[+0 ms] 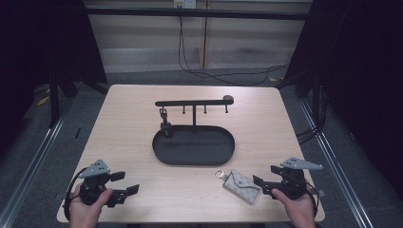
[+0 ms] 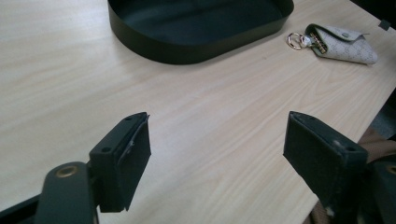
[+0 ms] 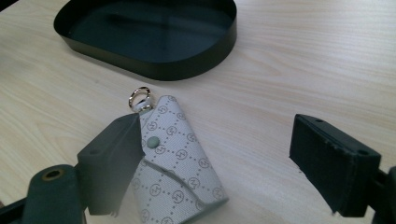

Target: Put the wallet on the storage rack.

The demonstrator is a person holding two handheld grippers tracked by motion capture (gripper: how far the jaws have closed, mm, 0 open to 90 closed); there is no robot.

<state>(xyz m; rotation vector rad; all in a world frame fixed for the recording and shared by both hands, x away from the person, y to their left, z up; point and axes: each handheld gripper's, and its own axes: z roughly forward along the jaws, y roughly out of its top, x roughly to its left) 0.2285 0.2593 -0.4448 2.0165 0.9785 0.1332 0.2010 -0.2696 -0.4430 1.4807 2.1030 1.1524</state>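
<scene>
Pale wooden worktop (image 1: pixel 128 118) under a fixed camera, with a black oval tray (image 1: pixel 164 156) near its middle. Behind the tray, rising from its far edge, a black stand (image 1: pixel 194 102) with a long crossbar and small hooks along it; from the leftmost hook, something small and dark (image 1: pixel 165 124) hanging down to the tray's rim, too small to make out.

On the near right part of the worktop, a light patterned key pouch (image 1: pixel 243 185), lying flat, just in front of the tray's near right curve and apart from it. At the pouch's tray-side end, a small metal ring (image 3: pixel 139 97); on the flap, a round snap button (image 3: pixel 152 141).

Right gripper (image 1: pixel 262 183) at the near right corner, held in a hand (image 1: pixel 297 206), fingers (image 3: pixel 334 161) spread wide. In the right gripper view, one finger over the pouch's left edge, the other well off to its side with bare wood under it; pouch partly in the gap, not pinched.

Left gripper (image 1: pixel 124 184) at the near left corner, held in the other hand (image 1: pixel 85 211), low over the worktop and well apart from the pouch. Fingers (image 2: pixel 122 158) spread wide with nothing between them but bare wood, tray and pouch farther off ahead.
</scene>
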